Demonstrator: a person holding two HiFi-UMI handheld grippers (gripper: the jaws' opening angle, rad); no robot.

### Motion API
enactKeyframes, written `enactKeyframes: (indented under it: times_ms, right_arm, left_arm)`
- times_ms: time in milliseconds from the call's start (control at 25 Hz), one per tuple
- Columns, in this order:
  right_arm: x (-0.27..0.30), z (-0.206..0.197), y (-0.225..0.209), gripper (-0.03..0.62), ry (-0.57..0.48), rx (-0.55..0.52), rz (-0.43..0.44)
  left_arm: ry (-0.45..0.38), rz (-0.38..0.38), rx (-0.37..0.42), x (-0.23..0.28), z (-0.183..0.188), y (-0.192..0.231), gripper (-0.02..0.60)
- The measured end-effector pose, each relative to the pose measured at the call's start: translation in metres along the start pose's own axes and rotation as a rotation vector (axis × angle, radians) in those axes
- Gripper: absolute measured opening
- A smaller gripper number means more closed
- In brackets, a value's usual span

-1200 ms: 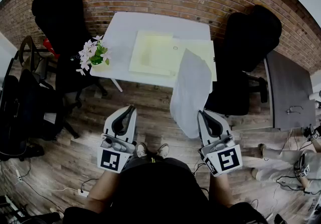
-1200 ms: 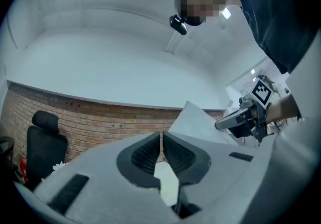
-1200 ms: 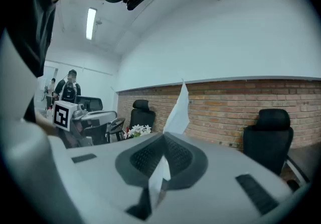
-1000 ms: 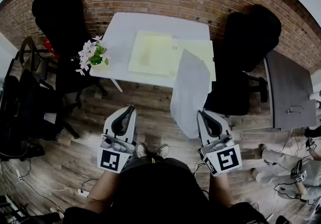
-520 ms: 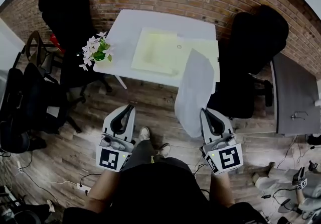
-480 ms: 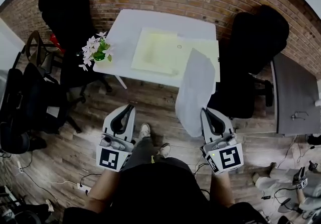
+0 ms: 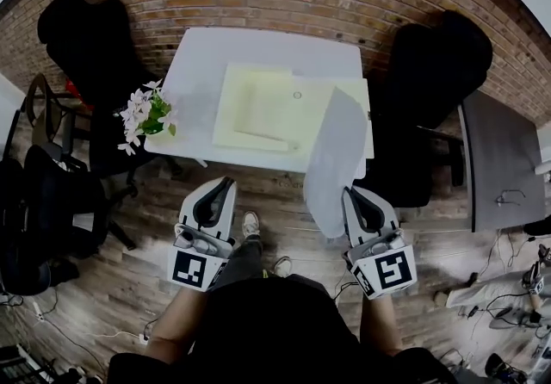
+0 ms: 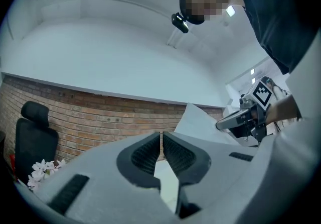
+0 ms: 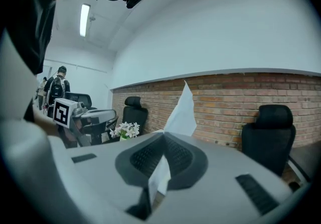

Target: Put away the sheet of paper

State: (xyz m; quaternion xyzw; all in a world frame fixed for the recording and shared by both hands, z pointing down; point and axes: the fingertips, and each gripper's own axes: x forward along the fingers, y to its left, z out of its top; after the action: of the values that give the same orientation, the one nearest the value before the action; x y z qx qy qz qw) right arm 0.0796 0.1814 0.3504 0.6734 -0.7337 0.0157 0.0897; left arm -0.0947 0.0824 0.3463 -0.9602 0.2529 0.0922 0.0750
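White paper stands up from the right tongs, pinched by its lower end between their closed jaws. The left tongs, alongside, are closed on nothing. Ahead of both sits a white table bearing a yellow folder, with flowers at its left corner. A black chair stands beyond the right tongs.

No legible text, brand, number or label in any view. Only signs were coded black-and-white square markers, not readable as characters: one marker sat on the cube of the left gripper, a second marker on the cube of the right gripper. Each one also showed in the opposite gripper view.
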Motion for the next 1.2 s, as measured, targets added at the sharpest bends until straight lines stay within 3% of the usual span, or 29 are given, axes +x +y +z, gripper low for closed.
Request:
enactKeyframes:
  times_ms: [320, 560, 800, 960, 1080, 1200]
  right_arm:
    - [0.098, 0.025, -0.021, 0.015, 0.022, -0.012, -0.023]
    - [0.135, 0.029, -0.035, 0.015, 0.058, -0.004, -0.068]
    - [0.159, 0.024, -0.055, 0.015, 0.068, 0.013, -0.052]
    - [0.175, 0.02, -0.066, 0.015, 0.061, 0.026, -0.006]
    - [0.183, 0.018, -0.078, 0.015, 0.065, 0.025, 0.022]
    - [0.192, 0.012, -0.089, 0.015, 0.075, 0.033, 0.044]
  left_arm:
    - [0.003, -0.034, -0.056, 0.062, -0.032, 0.079, 0.038]
    - [-0.005, -0.077, -0.089, 0.098, -0.043, 0.114, 0.038]
    - [-0.004, -0.074, -0.09, 0.126, -0.052, 0.123, 0.038]
    - [-0.069, -0.034, -0.071, 0.14, -0.039, 0.127, 0.038]
    - [-0.011, -0.029, -0.061, 0.149, -0.044, 0.124, 0.038]
    - [-0.027, -0.012, -0.053, 0.159, -0.039, 0.126, 0.038]
